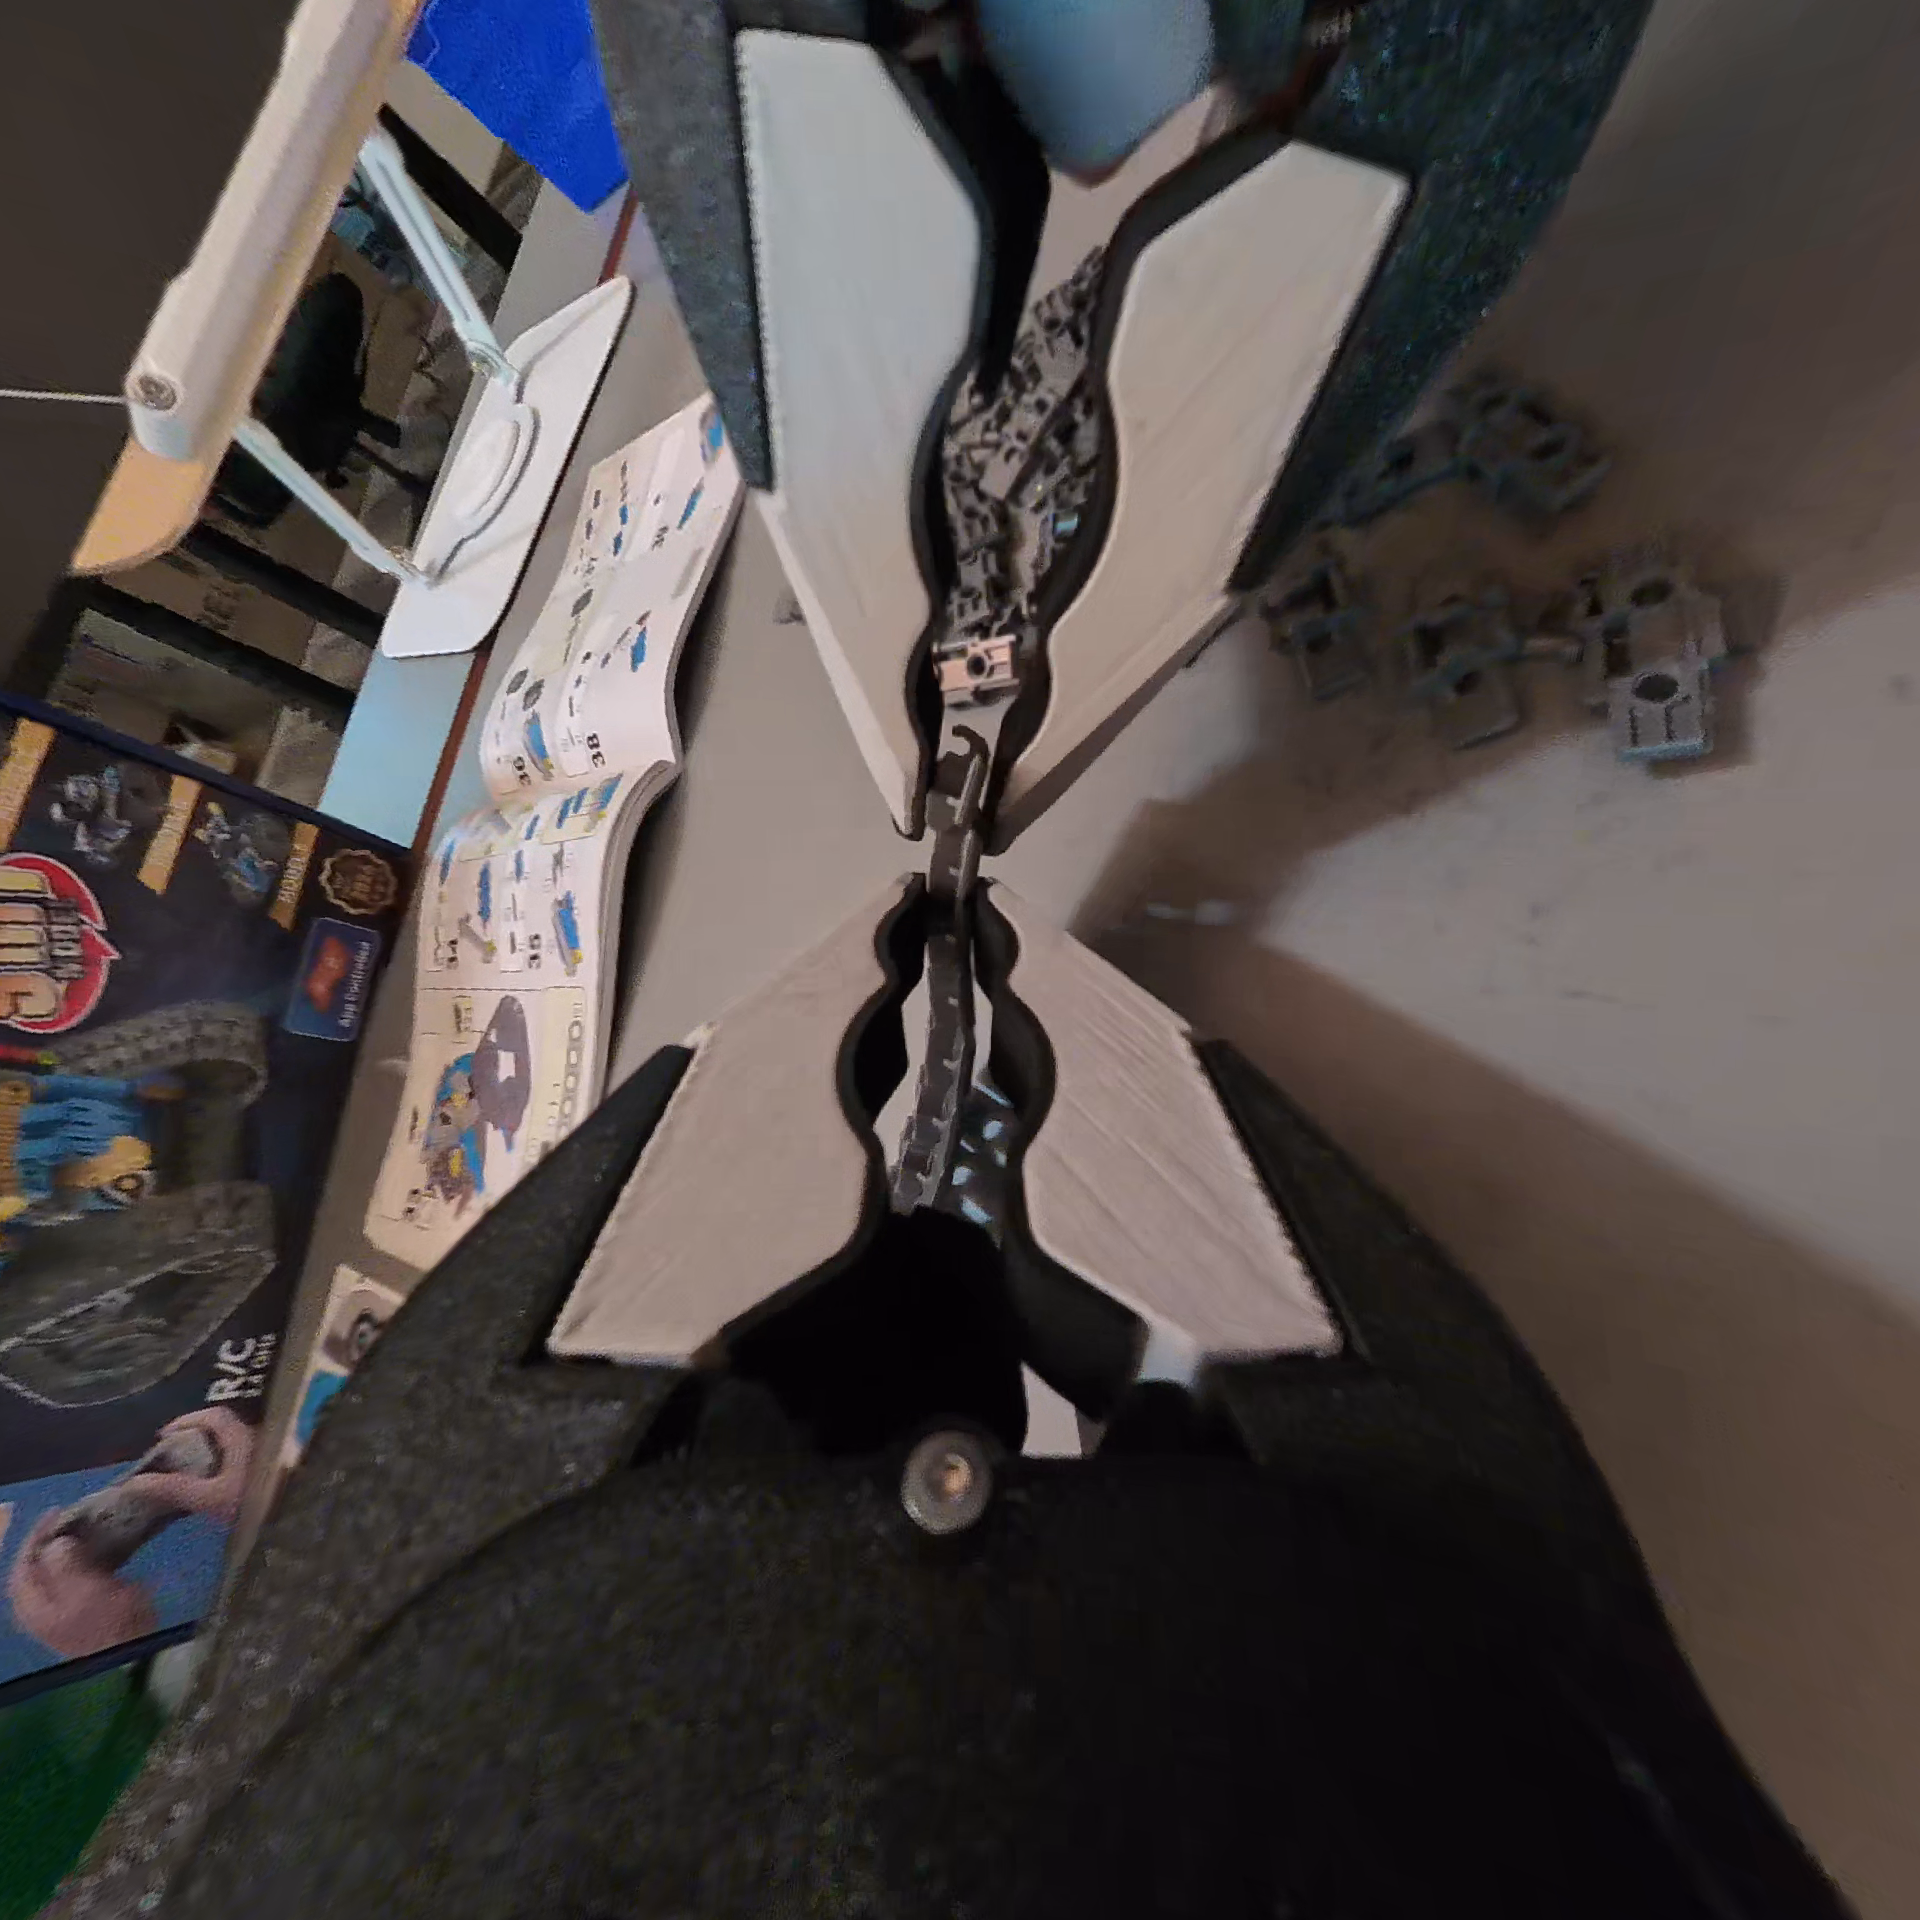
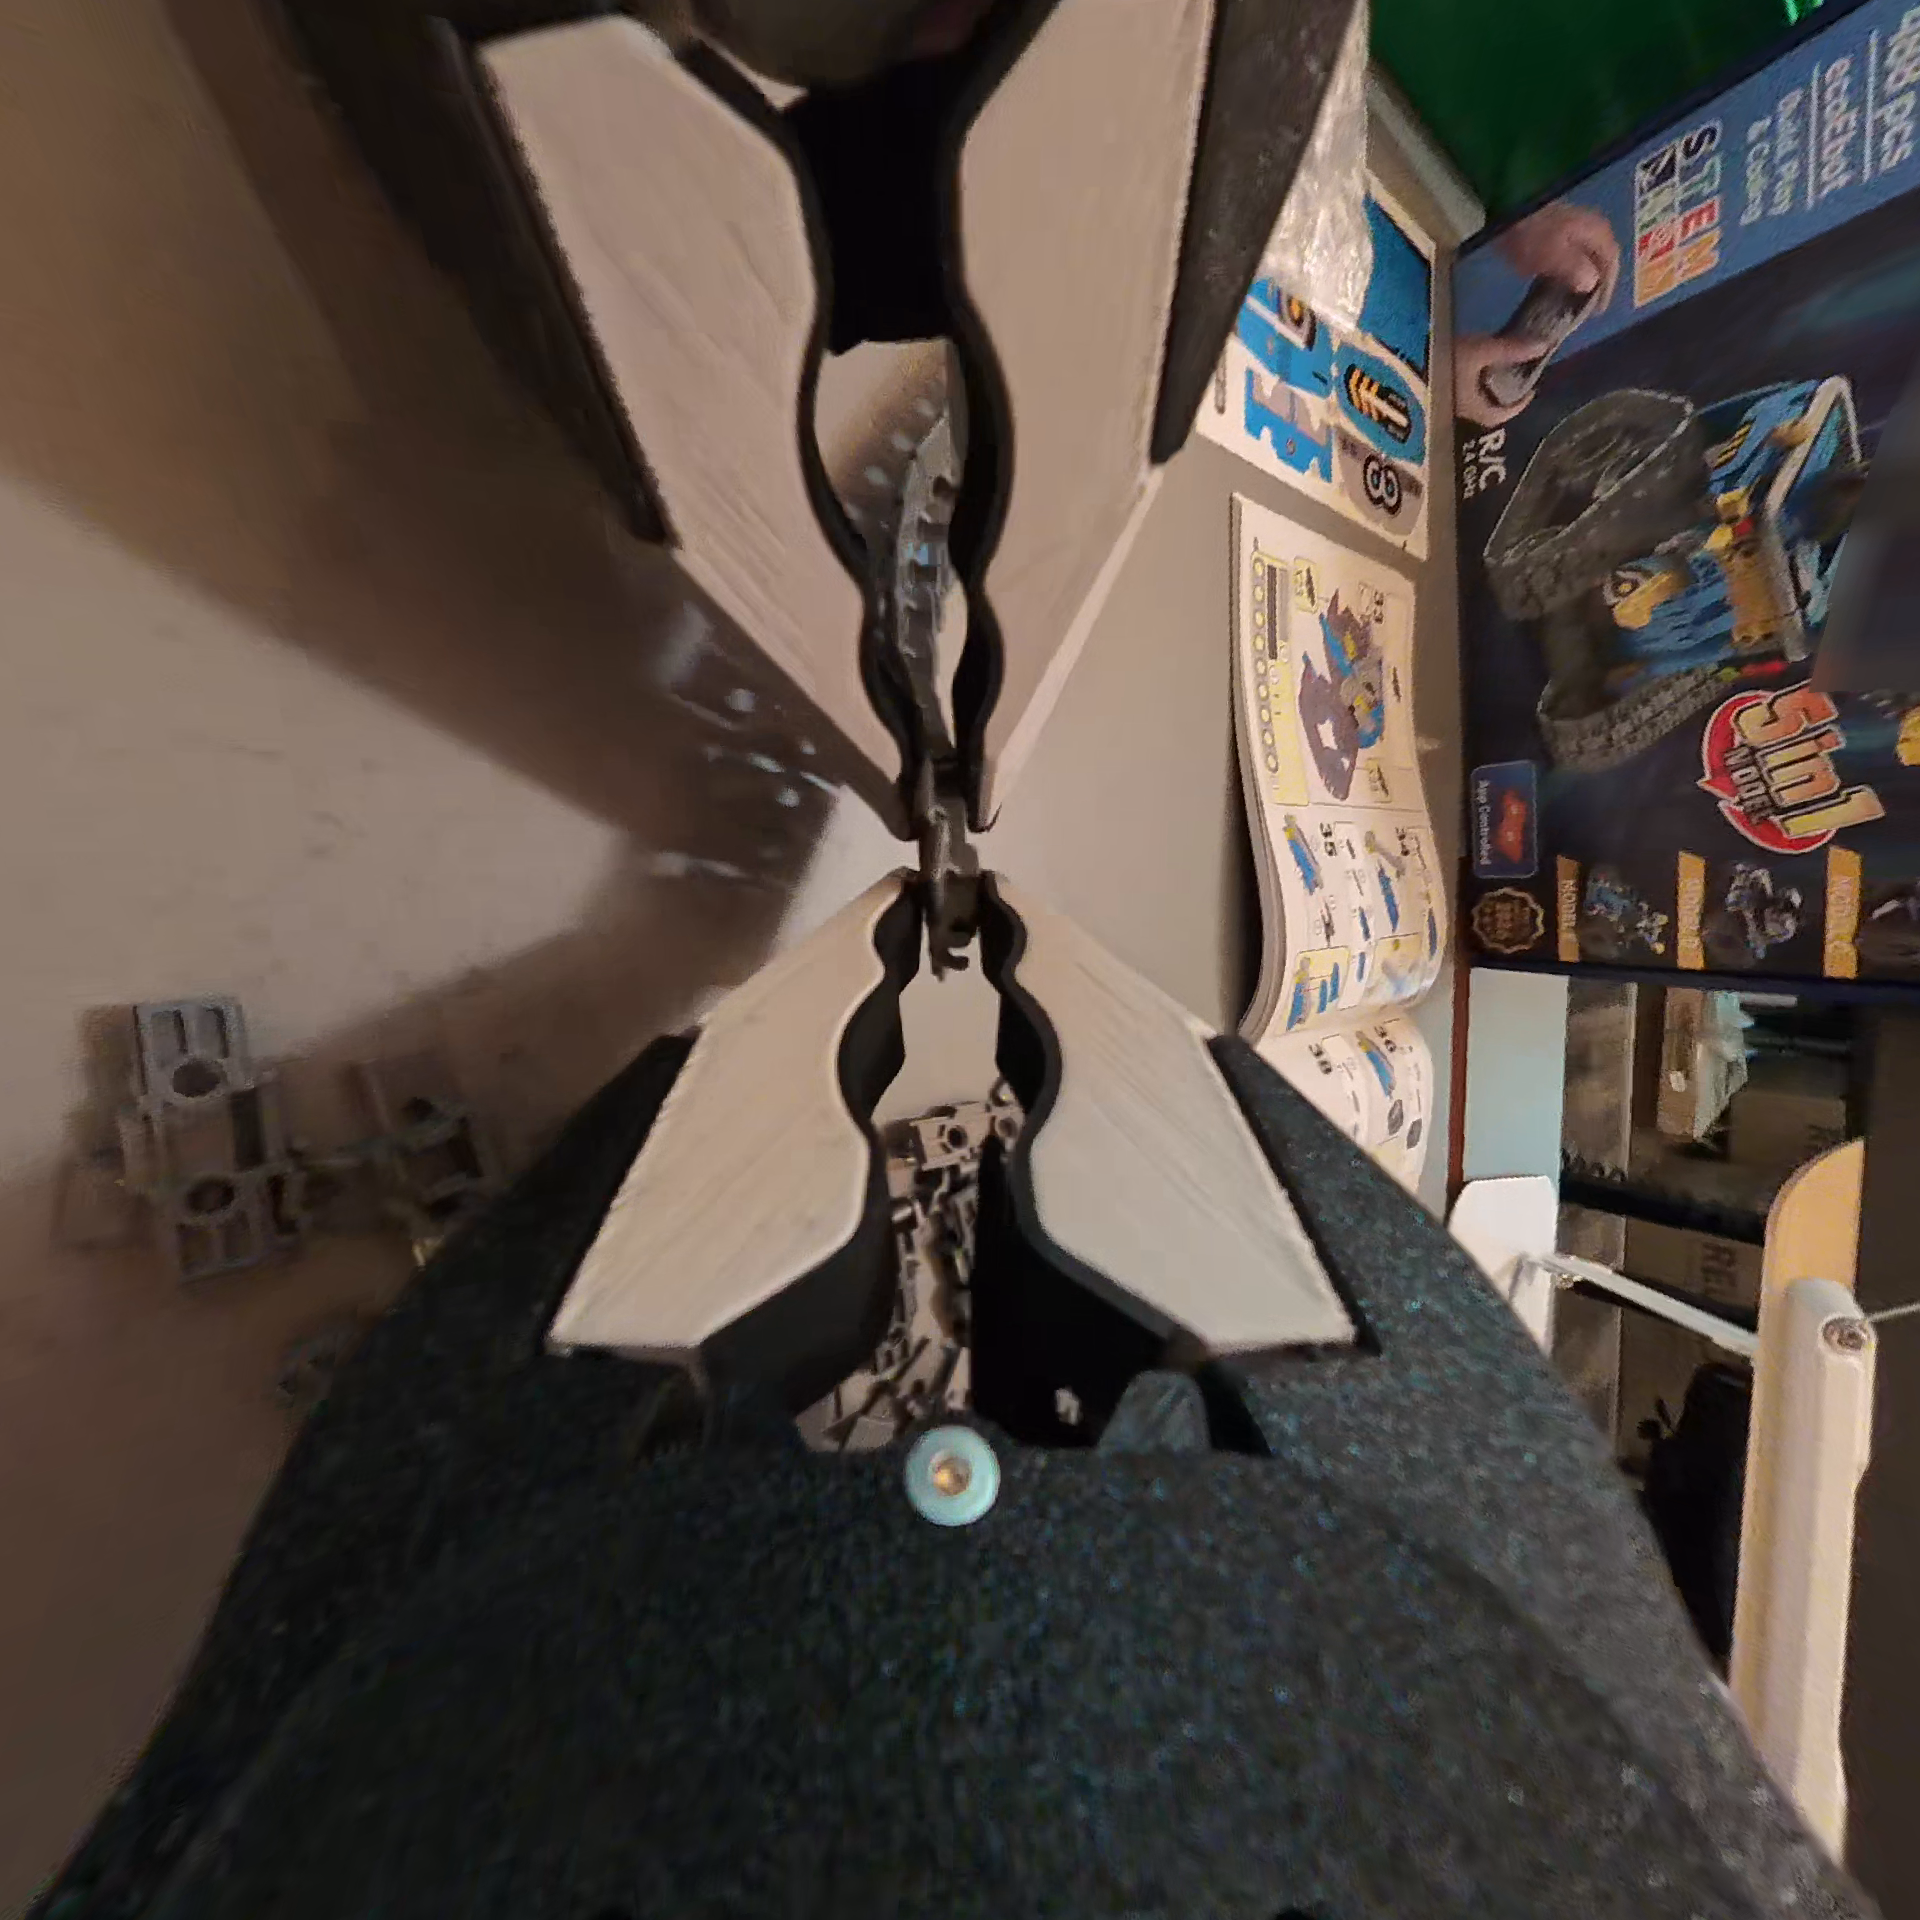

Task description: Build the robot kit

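Observation:
My left gripper (image 1: pixel 948 896) and right gripper (image 2: pixel 951 885) meet tip to tip above a pale table (image 1: pixel 1558 1039). Each is shut on an end of a dark grey track chain (image 1: pixel 956 831), whose links join between the tips. The chain's tail (image 1: pixel 940 1049) runs back between the left fingers. In the left wrist view the right gripper (image 1: pixel 958 823) comes in from the top with a light grey link (image 1: pixel 971 665) behind its tips. In the right wrist view the left gripper (image 2: pixel 940 816) comes from the top, and the joined links (image 2: pixel 948 862) sit between the tips.
Loose grey track links (image 1: pixel 1652 707) (image 2: pixel 197 1143) lie on the table to one side. On the other side are an open instruction booklet (image 1: pixel 561 831) (image 2: pixel 1340 779), a sticker sheet (image 2: pixel 1340 416), a blue toy box (image 1: pixel 156 1143) (image 2: pixel 1714 571) and a white lamp base (image 1: pixel 509 468). The tips of both grippers are at nearly the same place.

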